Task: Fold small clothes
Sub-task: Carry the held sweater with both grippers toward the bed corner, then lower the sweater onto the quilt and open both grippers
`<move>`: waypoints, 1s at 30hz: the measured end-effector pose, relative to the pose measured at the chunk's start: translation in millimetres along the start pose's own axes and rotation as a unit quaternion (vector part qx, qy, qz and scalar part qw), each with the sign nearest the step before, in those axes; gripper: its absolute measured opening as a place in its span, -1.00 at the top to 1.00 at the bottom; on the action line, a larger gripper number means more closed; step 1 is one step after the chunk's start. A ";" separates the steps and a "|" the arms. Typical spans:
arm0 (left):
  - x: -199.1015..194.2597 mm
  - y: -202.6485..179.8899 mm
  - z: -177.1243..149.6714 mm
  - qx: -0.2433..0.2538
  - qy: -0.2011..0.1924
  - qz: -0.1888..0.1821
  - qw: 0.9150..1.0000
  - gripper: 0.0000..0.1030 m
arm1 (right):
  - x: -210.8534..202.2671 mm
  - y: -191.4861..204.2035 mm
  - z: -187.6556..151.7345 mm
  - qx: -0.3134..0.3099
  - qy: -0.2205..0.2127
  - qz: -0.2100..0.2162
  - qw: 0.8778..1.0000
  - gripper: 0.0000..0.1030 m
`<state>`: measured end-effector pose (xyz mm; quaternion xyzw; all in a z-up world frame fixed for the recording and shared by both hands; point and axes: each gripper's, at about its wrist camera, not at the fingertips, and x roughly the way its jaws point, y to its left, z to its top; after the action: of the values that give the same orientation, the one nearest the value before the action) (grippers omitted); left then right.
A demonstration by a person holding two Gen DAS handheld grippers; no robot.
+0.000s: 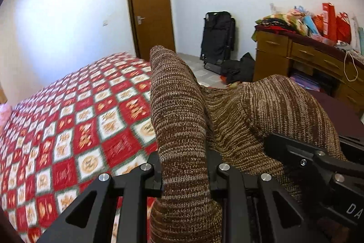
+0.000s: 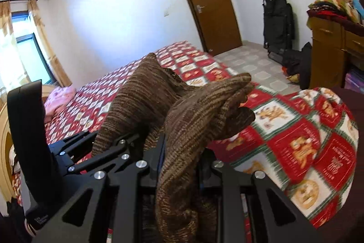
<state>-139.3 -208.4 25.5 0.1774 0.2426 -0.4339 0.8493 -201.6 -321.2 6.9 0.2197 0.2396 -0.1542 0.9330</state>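
A brown knitted garment (image 1: 179, 106) hangs in the air above the bed, held by both grippers. My left gripper (image 1: 185, 172) is shut on one bunched edge of it, and the cloth stands up past the fingers. My right gripper (image 2: 179, 165) is shut on another bunched part of the brown knitted garment (image 2: 200, 120), which droops over the jaws. In the left wrist view the right gripper (image 1: 295, 152) shows at the right, close by, with the knit stretched between the two. The left gripper (image 2: 107, 147) appears at the left of the right wrist view.
Below lies a bed with a red, white and green patterned bedspread (image 1: 75, 120). A brown door (image 1: 151, 10) stands shut in the far wall. A black folded chair (image 1: 217, 35) leans by the wall, and a wooden dresser (image 1: 295, 56) piled with bags stands at the right.
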 end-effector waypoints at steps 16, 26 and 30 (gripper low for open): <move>112.1 -41.3 4.0 0.001 0.065 -0.066 0.996 0.52 | 42.6 -86.7 -7.6 0.058 0.012 -0.085 0.995 0.52; 135.0 -6.0 4.4 -0.088 0.135 -0.122 0.979 0.04 | 45.2 -112.5 -13.1 0.146 0.028 -0.031 0.988 0.44; 102.7 8.6 -4.4 -0.083 0.106 -0.135 0.982 0.03 | 26.1 -108.3 -16.6 0.145 0.036 -0.008 0.989 0.07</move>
<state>-81.5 -268.2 -35.5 0.1168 0.3886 -0.5012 0.7643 -228.6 -410.7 -56.0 0.3561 0.2502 -0.1869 0.8807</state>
